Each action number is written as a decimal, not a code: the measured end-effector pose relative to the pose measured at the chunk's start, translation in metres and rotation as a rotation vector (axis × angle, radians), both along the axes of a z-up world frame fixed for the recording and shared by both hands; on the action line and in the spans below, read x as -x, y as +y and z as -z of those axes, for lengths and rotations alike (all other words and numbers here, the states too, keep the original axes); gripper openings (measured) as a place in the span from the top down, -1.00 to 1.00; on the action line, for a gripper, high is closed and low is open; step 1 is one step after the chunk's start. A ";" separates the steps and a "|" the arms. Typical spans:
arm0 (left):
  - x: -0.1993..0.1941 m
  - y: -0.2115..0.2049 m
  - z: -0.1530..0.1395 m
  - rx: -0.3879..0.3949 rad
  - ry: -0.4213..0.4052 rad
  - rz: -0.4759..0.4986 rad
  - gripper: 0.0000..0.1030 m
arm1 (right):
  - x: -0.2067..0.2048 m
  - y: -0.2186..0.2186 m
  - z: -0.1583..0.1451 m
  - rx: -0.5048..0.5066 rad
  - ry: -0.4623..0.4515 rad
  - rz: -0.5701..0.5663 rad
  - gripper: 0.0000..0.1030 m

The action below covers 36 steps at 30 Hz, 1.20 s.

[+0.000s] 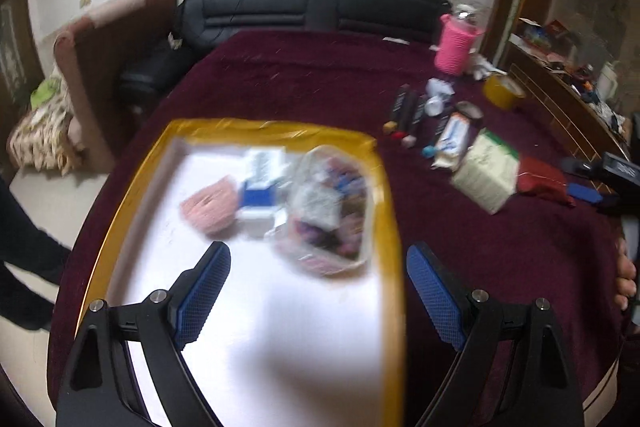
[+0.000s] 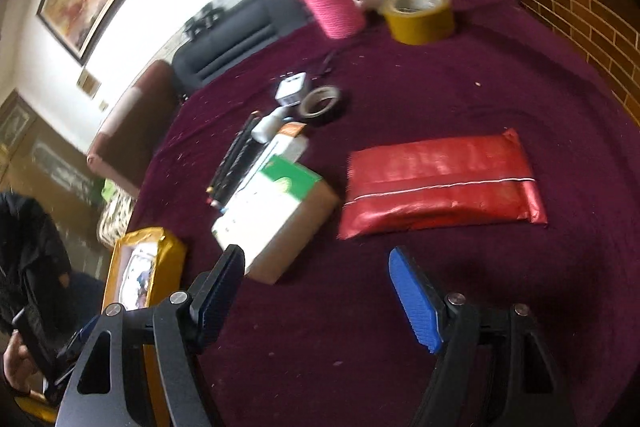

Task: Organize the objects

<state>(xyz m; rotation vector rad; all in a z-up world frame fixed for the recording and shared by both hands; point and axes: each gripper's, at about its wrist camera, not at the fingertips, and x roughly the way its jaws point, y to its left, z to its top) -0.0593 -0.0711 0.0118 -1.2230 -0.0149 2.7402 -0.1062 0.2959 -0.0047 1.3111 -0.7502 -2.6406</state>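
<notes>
A white tray with a yellow taped rim lies on the maroon cloth. It holds a clear bag of small items, a blue and white box and a pink pad. My left gripper is open and empty above the tray's near end. My right gripper is open and empty above the cloth, just short of a green and white box and a red packet. The tray also shows at the left of the right wrist view.
Dark pens, a white tube, a small tape roll, a white adapter, a pink cup and a yellow tape roll lie farther back. A black sofa stands behind the table. A wooden cabinet is at the right.
</notes>
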 end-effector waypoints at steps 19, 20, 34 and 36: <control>-0.008 0.061 0.004 -0.014 -0.041 0.066 -0.74 | 0.104 -0.118 0.035 -0.158 -0.092 -0.522 -0.58; -0.008 0.063 0.004 -0.015 -0.039 0.075 -0.74 | 0.095 -0.127 0.036 -0.153 -0.092 -0.571 -0.58; 0.031 0.112 0.001 0.115 0.062 0.316 -0.77 | 0.017 -0.023 -0.005 0.047 -0.011 -0.368 -0.63; 0.053 0.119 0.011 0.103 -0.017 0.335 -0.77 | 0.008 -0.007 -0.004 0.081 -0.014 -0.333 -0.63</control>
